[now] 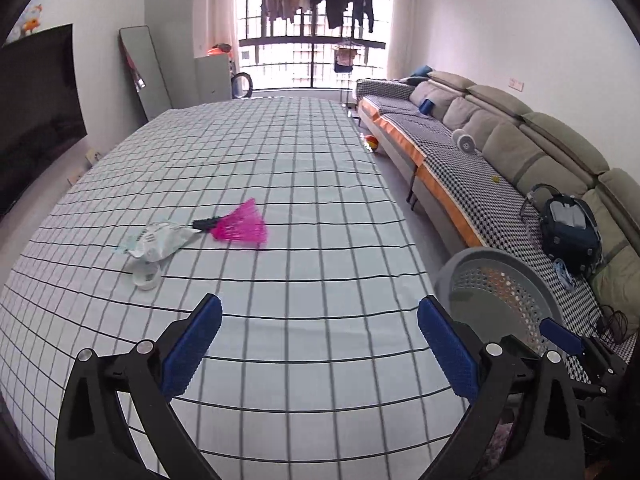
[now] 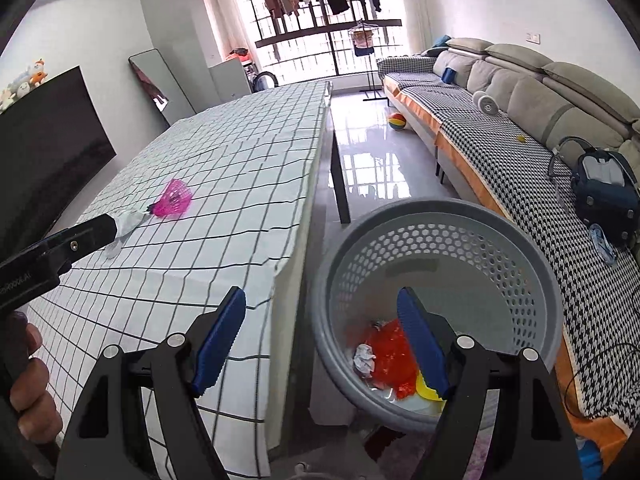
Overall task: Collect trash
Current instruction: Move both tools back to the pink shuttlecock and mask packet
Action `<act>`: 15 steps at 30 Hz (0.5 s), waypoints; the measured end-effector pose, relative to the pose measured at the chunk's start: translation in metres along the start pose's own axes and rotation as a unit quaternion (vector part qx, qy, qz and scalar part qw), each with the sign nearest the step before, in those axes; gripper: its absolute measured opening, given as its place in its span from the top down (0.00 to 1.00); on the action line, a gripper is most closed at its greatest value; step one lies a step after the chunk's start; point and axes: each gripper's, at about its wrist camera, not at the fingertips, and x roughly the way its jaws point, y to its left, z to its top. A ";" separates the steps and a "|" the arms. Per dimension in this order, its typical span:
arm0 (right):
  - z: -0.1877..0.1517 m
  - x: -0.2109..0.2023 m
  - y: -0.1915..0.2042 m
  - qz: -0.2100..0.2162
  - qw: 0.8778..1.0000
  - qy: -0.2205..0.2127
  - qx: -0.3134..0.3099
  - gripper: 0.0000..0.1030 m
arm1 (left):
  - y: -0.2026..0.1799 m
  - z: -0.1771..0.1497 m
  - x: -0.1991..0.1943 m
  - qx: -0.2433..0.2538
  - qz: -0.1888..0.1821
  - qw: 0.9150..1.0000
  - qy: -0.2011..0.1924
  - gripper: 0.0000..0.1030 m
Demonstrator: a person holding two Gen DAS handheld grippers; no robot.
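1. Above the checked tablecloth, we have the left gripper with its jaws spread wide and nothing between them, only bare cloth below.
2. Over at the table's edge, our right gripper is also wide open and empty, one blue finger over the cloth, the other over the grey basket.
3. The right wrist view gives us what the left cannot: straight down into the basket, where crumpled red plastic, a white paper ball and a yellow scrap lie on the bottom.
4. From the left wrist view we see only the basket's rim and perforated wall; its contents are out of sight there.
5. Trash on the table: a pink mesh piece with a dark end, touching a crumpled white wrapper, and just beside that a small clear piece we cannot identify.
6. In the right wrist view the left gripper's black arm cuts across the wrapper, so only the pink mesh reads clearly.
7. A hand shows at the left margin, cut off by the frame.
8. Further out, a sofa with a dark bag on it runs along the right wall.
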 end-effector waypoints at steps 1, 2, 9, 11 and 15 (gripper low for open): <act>0.002 0.002 0.007 0.005 1.000 0.000 -0.006 0.28 | 0.011 0.000 -0.001 -0.005 0.009 1.000 0.000 0.06; 0.003 0.003 0.014 0.010 1.000 0.001 -0.012 0.28 | 0.021 0.000 -0.001 -0.011 0.017 1.000 0.000 0.06; 0.014 0.022 0.065 0.040 0.998 0.010 -0.050 0.28 | 0.093 -0.005 0.011 -0.047 0.075 0.996 0.017 0.06; 0.019 0.028 0.079 0.050 0.997 0.014 -0.061 0.28 | 0.112 -0.007 0.014 -0.056 0.088 0.994 0.019 0.06; 0.032 0.045 0.107 0.070 0.994 0.027 -0.082 0.28 | 0.145 -0.006 0.023 -0.070 0.108 0.991 0.023 0.06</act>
